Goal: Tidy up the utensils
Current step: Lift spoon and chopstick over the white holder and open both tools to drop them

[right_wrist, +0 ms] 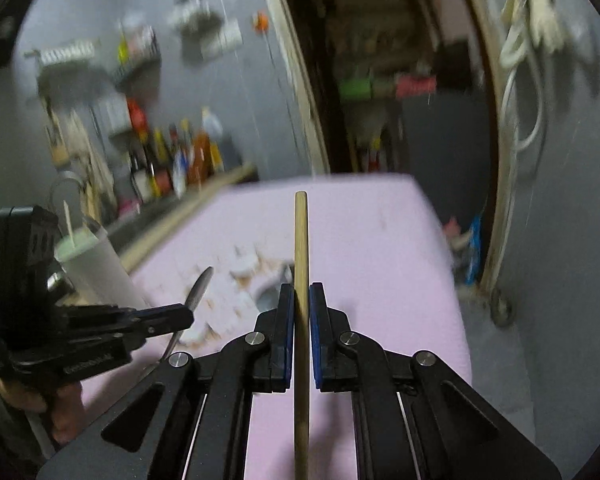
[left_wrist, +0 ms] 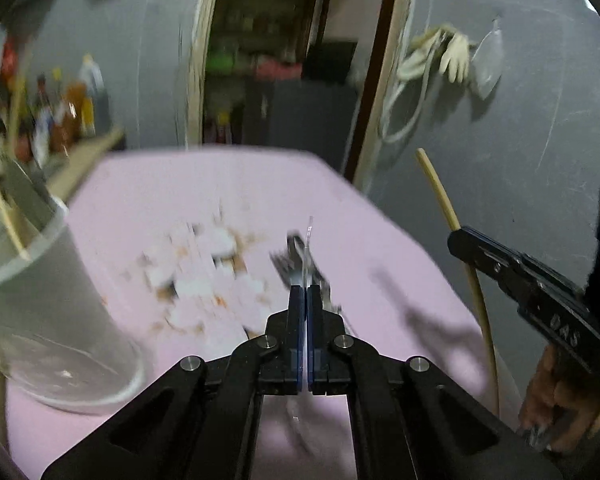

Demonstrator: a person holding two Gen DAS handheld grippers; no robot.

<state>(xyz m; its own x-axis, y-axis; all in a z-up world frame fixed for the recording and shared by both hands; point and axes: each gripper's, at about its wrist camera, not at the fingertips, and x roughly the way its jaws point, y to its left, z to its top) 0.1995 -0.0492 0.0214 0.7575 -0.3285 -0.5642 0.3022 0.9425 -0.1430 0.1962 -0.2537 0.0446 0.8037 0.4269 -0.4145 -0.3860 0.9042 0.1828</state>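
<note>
My left gripper (left_wrist: 305, 289) is shut on a thin metal utensil (left_wrist: 309, 236), which I see edge-on between the blue pads. From the right wrist view, the same left gripper (right_wrist: 189, 316) holds that metal utensil (right_wrist: 199, 290) with its rounded end pointing up. My right gripper (right_wrist: 302, 286) is shut on a wooden chopstick (right_wrist: 300, 236) that sticks out ahead of the pads. Seen from the left wrist, the right gripper (left_wrist: 455, 237) carries the chopstick (left_wrist: 436, 188) above the table's right edge. A metal fork (left_wrist: 290, 264) lies on the pink cloth below my left fingers.
A tall pale cup (left_wrist: 40, 280) holding sticks stands at the left of the pink-covered table (left_wrist: 220, 184); the cup (right_wrist: 96, 264) also shows behind the left gripper. Bottles (right_wrist: 180, 156) line a shelf at the back left. A grey wall and an open doorway lie behind.
</note>
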